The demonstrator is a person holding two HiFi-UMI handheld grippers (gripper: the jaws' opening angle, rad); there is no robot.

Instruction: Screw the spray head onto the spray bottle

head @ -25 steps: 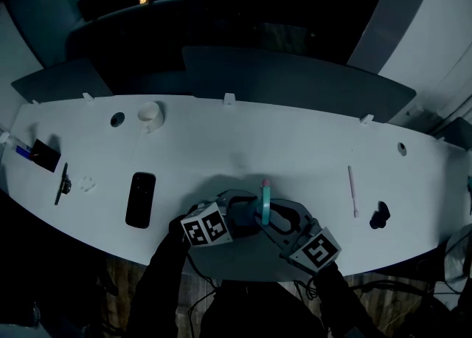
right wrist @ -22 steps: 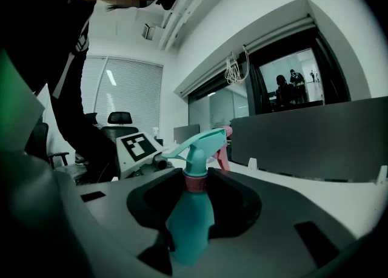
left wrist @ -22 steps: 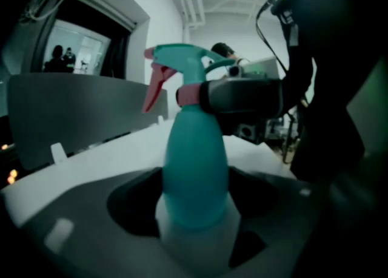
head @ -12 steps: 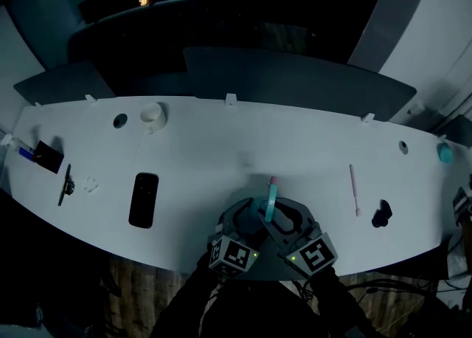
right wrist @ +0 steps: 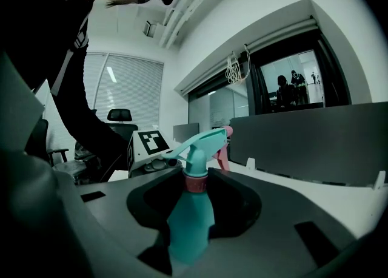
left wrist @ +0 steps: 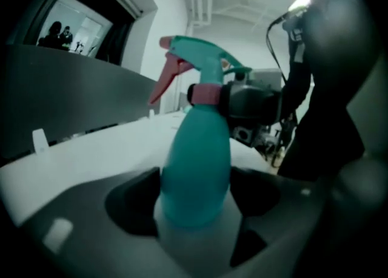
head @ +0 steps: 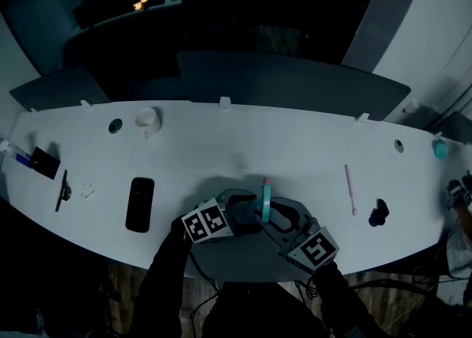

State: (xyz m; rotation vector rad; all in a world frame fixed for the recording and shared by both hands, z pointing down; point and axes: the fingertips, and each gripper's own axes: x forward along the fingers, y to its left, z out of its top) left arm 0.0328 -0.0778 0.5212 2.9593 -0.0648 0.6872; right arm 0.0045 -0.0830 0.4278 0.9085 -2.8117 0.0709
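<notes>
A teal spray bottle (head: pixel 265 204) stands upright near the white table's front edge (head: pixel 221 270). Its teal spray head (left wrist: pixel 200 58) with a pink trigger sits on top, joined by a pink collar (right wrist: pixel 195 181). My left gripper (head: pixel 249 212) comes in from the left and is shut on the bottle's wide body (left wrist: pixel 197 173), both jaws against its sides. From the right, my right gripper (head: pixel 276 217) is shut on the neck at the pink collar (left wrist: pixel 205 93). In the right gripper view the left gripper's marker cube (right wrist: pixel 150 143) shows behind the spray head (right wrist: pixel 203 140).
A black phone (head: pixel 140 202) lies left of the grippers, with a dark clip (head: pixel 63 189) further left. A pink pen (head: pixel 349 189) and a small black object (head: pixel 378 213) lie to the right. A white cup (head: pixel 147 117) stands at the back left. A dark partition (head: pixel 295 82) runs behind the table.
The left gripper's marker cube swung down below the bottle half a second ago and is now back at the bottle's left. The bottle and the right gripper have stayed in place.
</notes>
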